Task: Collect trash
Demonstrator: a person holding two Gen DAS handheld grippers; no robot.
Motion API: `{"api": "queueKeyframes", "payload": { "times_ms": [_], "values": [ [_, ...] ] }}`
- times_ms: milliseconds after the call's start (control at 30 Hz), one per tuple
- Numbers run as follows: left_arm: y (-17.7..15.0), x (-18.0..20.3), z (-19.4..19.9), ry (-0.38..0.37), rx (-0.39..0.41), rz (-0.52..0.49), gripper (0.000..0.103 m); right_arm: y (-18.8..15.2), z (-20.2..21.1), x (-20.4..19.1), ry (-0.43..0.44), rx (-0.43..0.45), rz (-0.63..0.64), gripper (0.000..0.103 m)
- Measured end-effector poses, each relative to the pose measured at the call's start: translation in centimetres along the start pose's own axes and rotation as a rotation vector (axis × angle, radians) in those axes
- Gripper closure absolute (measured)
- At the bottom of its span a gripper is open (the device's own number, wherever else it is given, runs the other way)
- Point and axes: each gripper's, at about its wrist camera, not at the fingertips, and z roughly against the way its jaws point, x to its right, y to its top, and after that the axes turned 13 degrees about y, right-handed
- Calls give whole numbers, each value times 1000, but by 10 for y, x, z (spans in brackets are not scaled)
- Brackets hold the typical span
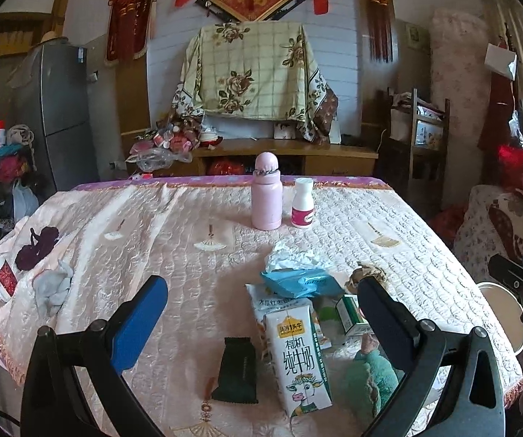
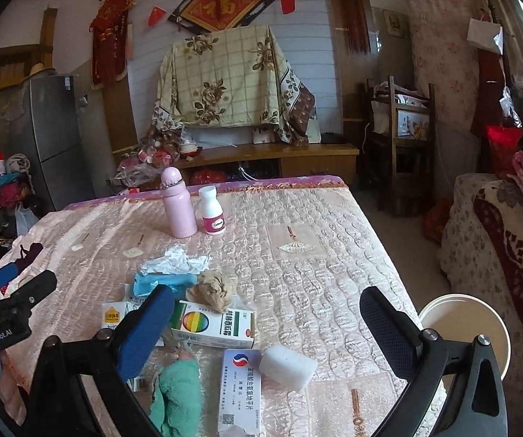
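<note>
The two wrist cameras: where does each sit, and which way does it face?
Left wrist: on the left gripper, facing across the table over the milk carton; its open fingers show.
Right wrist: on the right gripper, further right, over the medicine box; its open fingers show.
Both share the pink bottle.

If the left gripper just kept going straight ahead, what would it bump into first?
Probably the milk carton. It stands right between the open fingers of the left gripper, a little to the right, with the dark packet beside it. Depth is hard to judge, so the packet might come first.
</note>
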Motion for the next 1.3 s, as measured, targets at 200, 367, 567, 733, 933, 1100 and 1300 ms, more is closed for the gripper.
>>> {"api": "queueKeyframes", "payload": {
  "times_ms": [200, 367, 567, 733, 933, 1100, 1300],
  "values": [
    [2, 4, 2, -10, 15, 3, 0, 2, 2, -3, -4, 14, 4, 0],
    [1, 4, 3, -14, 20, 5, 0, 2, 1, -4, -14, 18, 17, 0],
    [1, 7, 1, -20, 13, 10, 0, 0, -3, -4, -9, 10, 13, 0],
    [1, 7, 1, -20, 11, 7, 0, -1, -3, -3, -10, 8, 11, 0],
    [1, 7, 1, -21, 16, 6, 0, -1, -4, -4, -15, 6, 21, 0],
    [1, 7, 0, -16, 23, 8, 0, 1, -5, -4, -14, 10, 24, 0],
    [0, 6, 0, -10, 21, 13, 0, 0, -6, -4, -9, 2, 15, 0]
  ]
}}
